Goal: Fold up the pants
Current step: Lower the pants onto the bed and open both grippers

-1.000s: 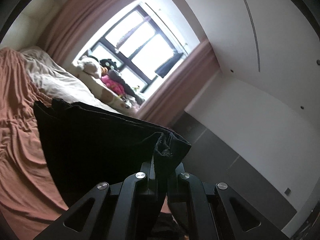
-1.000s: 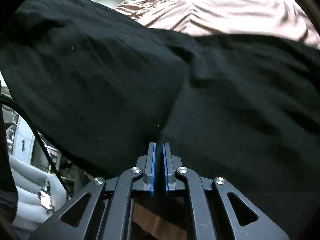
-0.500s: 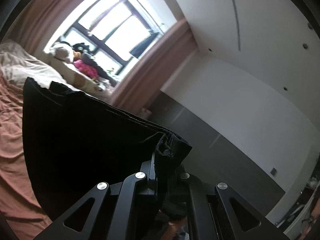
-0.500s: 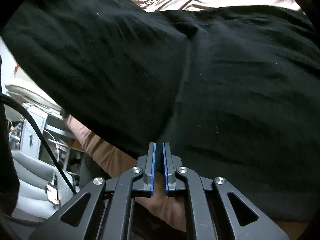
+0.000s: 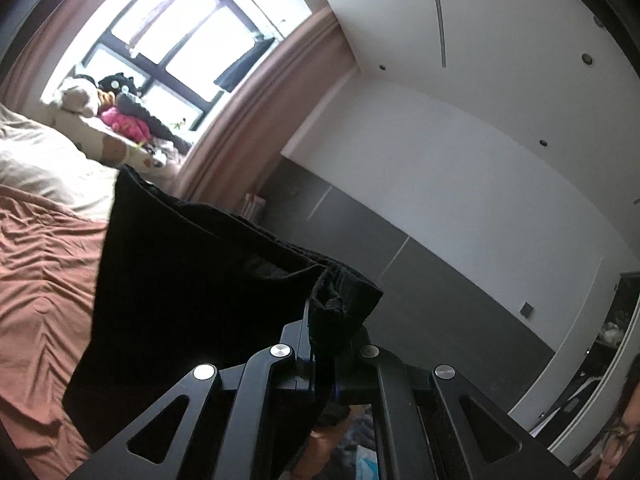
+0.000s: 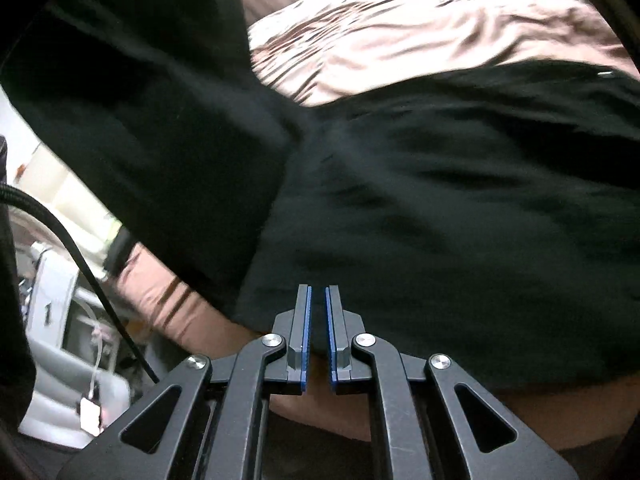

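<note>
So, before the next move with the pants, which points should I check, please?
1. Left claw shut on the black pants: ok.
2. Right claw free of cloth: ok; its jaws have just been opening, nothing is between them.
3. Pants lie on the bed in front of the right claw: ok.
4. Lying part smooth: cannot tell, blurred.
5. Edges aligned: cannot tell.

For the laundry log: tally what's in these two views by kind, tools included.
Black pants: 1, an edge pinched in the left tool
Tools: 2; the right tool has just been opening, nothing between its pads
Bed with rust-coloured sheet: 1
Beige pillow: 1
Windows: 1
Total: 6
</note>
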